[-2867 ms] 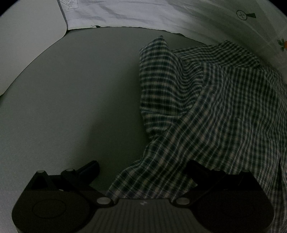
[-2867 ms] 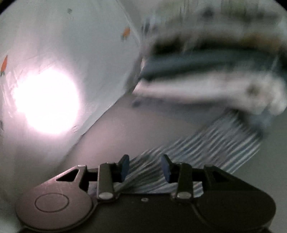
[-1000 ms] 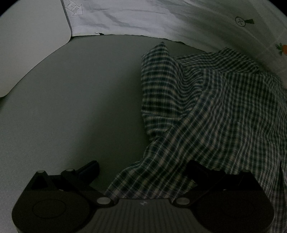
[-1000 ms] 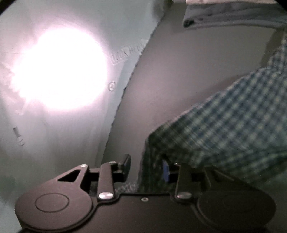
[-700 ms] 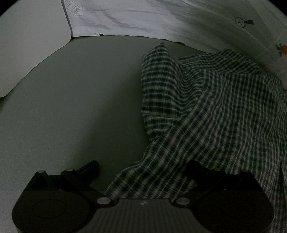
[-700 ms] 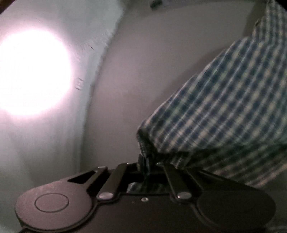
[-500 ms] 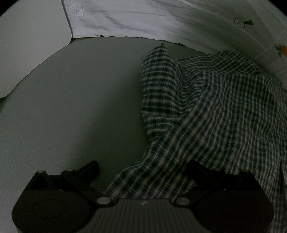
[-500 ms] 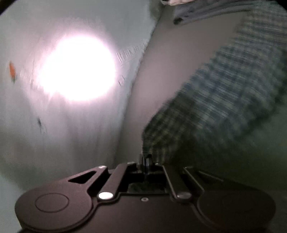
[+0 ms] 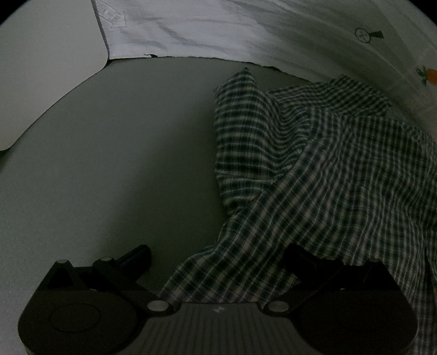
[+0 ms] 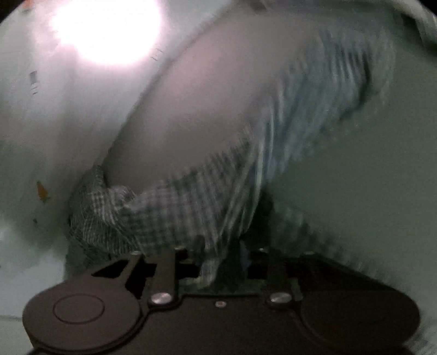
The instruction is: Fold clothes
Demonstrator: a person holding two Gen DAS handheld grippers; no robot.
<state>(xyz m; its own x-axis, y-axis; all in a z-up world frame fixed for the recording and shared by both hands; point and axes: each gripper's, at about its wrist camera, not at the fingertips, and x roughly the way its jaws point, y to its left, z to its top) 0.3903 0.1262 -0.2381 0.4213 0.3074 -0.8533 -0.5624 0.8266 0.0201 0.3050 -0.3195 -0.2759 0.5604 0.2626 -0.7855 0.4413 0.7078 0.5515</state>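
Checked fabric, a plaid shirt (image 9: 327, 174), is spread in rumpled folds over the right half of a grey surface (image 9: 109, 163), with one narrower part reaching up toward a white printed sheet (image 9: 218, 24) at the far edge. Its near hem is seen running down between the fingers of the left gripper (image 9: 218, 259), whose jaws are spread wide; the right finger lies on the cloth and the left one on bare surface, and no pinch is made. In the blurred right wrist view, the plaid shirt (image 10: 191, 207) is draped from the far side down into the right gripper (image 10: 218, 259). Its jaws are narrow and opening, with a strip of cloth hanging between them. A bright glare (image 10: 106, 27) is thrown on the pale sheet at upper left.
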